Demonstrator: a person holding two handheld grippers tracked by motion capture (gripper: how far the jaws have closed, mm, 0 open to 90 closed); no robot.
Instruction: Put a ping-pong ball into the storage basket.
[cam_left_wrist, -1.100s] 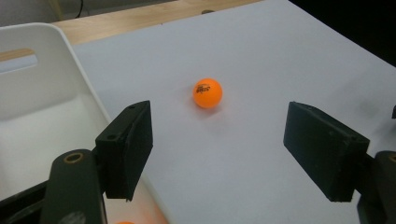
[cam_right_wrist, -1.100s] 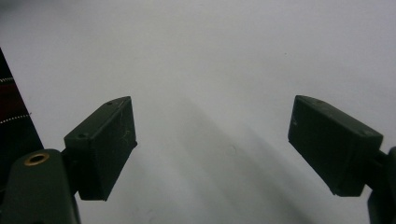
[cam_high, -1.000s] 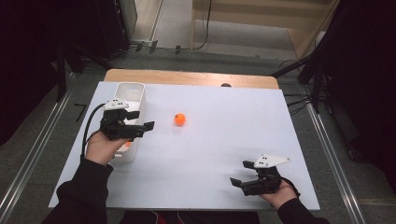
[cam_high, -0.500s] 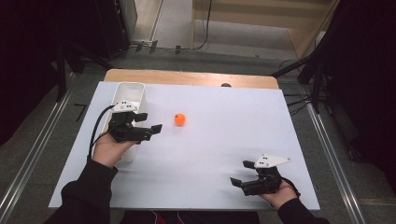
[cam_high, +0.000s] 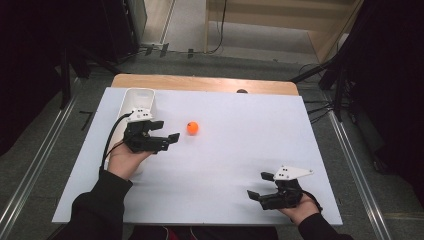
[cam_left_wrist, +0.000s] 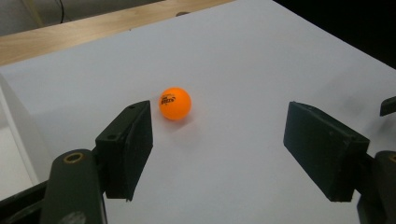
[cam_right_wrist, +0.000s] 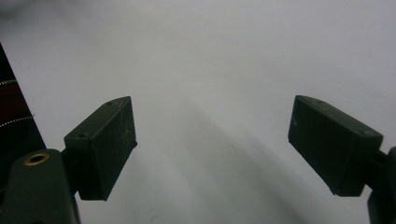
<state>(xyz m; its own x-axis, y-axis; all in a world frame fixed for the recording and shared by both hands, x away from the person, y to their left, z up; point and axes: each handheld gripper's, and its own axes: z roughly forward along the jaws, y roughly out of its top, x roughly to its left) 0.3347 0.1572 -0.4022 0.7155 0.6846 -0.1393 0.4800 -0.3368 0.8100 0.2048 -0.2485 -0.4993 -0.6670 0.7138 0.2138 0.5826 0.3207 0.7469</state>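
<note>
One orange ping-pong ball (cam_high: 192, 128) lies on the white worktop (cam_high: 240, 150), just ahead of the left hand-held gripper (cam_high: 172, 139), whose jaws gape empty. Well apart, the right hand-held gripper (cam_high: 257, 186) rests wide open, holding nothing.

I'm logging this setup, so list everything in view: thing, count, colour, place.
ball: one, orange, on the table's far left part, just ahead of the left gripper
box: one, white, open-topped, far left of the table
table: one, white sheet over a wooden top
floor: grey, cables beyond the table
left gripper: one, black, open, pointing at the ball
right gripper: one, black, open, near right edge
hands: two, dark sleeves, bottom edge
</note>
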